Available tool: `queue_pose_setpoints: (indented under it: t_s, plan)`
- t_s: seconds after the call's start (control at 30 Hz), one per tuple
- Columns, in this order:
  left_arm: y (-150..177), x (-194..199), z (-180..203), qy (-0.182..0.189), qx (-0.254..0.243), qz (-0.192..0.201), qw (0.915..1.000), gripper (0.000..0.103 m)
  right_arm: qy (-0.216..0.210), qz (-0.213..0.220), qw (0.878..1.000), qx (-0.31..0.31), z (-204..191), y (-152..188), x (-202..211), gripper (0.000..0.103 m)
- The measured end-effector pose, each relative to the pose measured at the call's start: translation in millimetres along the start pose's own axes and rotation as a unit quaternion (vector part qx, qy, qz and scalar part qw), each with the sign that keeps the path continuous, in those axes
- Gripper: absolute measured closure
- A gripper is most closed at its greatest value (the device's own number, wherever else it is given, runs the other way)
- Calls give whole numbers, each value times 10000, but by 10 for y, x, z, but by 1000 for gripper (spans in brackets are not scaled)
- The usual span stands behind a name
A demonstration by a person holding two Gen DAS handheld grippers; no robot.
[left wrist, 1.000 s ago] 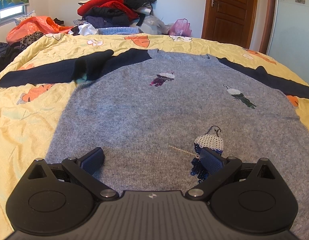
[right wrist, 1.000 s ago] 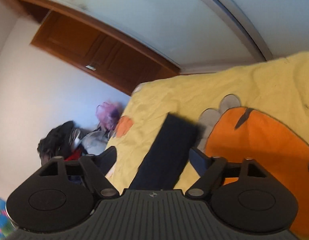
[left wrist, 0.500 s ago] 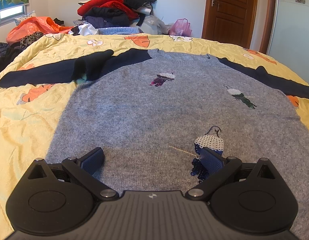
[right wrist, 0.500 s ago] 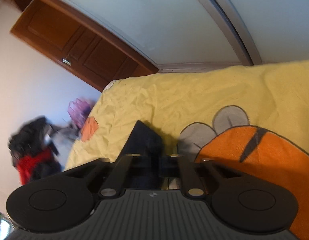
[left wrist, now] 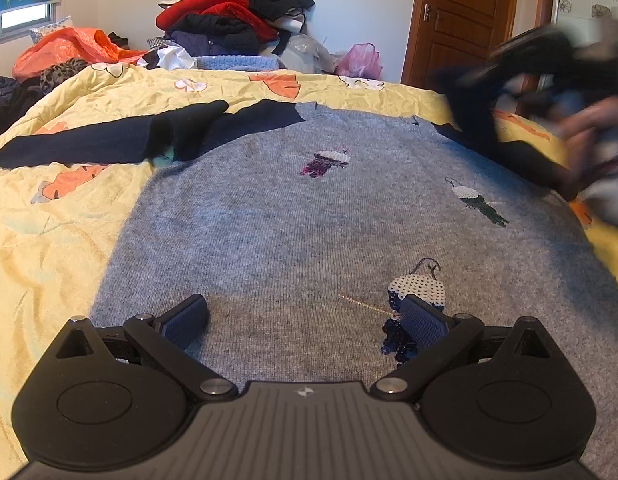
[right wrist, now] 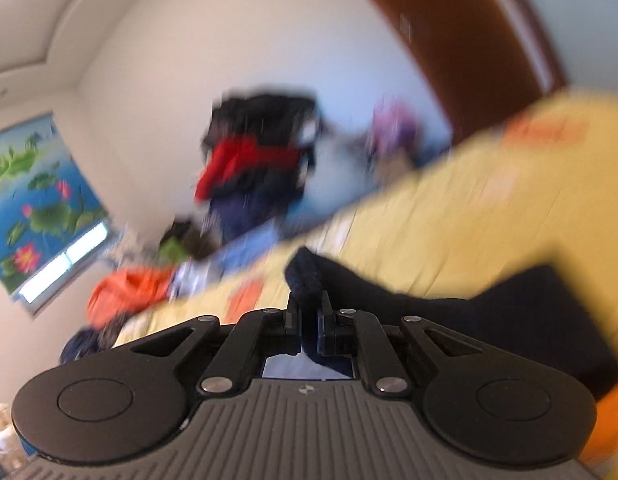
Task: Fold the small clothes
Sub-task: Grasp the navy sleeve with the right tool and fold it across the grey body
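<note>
I see the sweater (left wrist: 309, 220) flat on the bed (left wrist: 49, 240). My left gripper (left wrist: 305, 320) rests wide open on its hem; my right gripper (right wrist: 308, 320) is clamped on its dark sleeve (right wrist: 489, 312), lifted off the bed.

A home bedroom. A bed (left wrist: 89, 216) with a yellow cartoon-print quilt fills the room, and a heap of clothes (left wrist: 233, 16) rises behind it. A wooden door (left wrist: 465, 20) and a window with a lotus-print blind (right wrist: 37, 200) close it in.
</note>
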State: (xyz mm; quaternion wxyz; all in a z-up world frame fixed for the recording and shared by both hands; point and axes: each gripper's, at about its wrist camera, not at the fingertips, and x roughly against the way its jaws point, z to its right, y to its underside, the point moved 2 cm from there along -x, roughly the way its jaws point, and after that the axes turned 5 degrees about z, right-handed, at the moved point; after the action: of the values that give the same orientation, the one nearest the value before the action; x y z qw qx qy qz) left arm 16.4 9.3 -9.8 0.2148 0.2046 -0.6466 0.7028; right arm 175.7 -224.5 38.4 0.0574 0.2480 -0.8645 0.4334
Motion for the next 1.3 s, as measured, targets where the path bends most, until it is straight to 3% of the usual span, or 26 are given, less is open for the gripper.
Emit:
queue_pose_setpoints:
  t_s: [0.1, 0.17, 0.23, 0.3, 0.43, 0.5, 0.53, 0.6, 0.67, 0.83, 0.87, 0.93, 0.97, 1.03, 1.1, 1.17, 1.3]
  plan:
    - [-4, 3, -10, 34, 37, 11, 10000, 0, 331, -598, 9971, 331, -149, 482, -286, 87]
    - [-7, 1, -4, 26, 25, 7, 10000, 0, 393, -437, 9976, 373, -258, 653, -88, 79]
    - [-10, -6, 4, 5, 10, 3, 10000, 0, 170, -37, 9995, 269, -228, 605, 169, 47]
    - [-12, -5, 12, -13, 9, 3, 10000, 0, 144, 207, 9987, 436, -117, 573, 419, 31]
    - [-137, 49, 6, 133, 210, 192, 9995, 0, 168, 95, 9976, 670, 220, 604, 742, 32]
    - [-372, 42, 19, 400, 522, 386, 9971, 0, 64, 65, 9998, 196, 368, 602, 812, 31]
    - [-527, 3, 15, 583, 807, 442, 9941, 0, -32, 85, 9999, -93, 465, 598, 741, 29]
    - [-809, -178, 13, 975, 1401, 347, 9847, 0, -105, 181, 9989, -409, 546, 588, 738, 14]
    - [-1025, -485, 45, 1317, 1914, 1, 9726, 0, -165, 219, 9985, -466, 573, 593, 692, 14]
    - [-1180, -1228, 275, 1613, 2399, -797, 9540, 1, -425, 26, 9982, -430, 535, 621, 679, 8]
    - [-1161, -1348, 332, 1643, 2433, -930, 9514, 6, -463, 26, 9979, -445, 536, 620, 683, 7]
    - [-1159, -1533, 445, 1660, 2345, -1080, 9517, 28, -492, 38, 9975, -510, 543, 615, 687, 7]
    - [-1173, -1577, 492, 1506, 2185, -995, 9590, 34, -513, 49, 9972, -549, 550, 613, 692, 7]
    - [-1207, -1647, 565, 1148, 1850, -896, 9719, 67, -562, 69, 9966, -604, 558, 612, 704, 6]
    - [-1241, -1716, 597, 879, 1586, -961, 9787, 92, -595, 89, 9962, -623, 556, 617, 710, 5]
    - [-1299, -1711, 628, 819, 1361, -934, 9829, 96, -603, 90, 9962, -622, 552, 622, 706, 5]
    - [-1422, -1395, 694, 576, 559, -175, 9966, 96, -610, 91, 9962, -622, 541, 630, 719, 5]
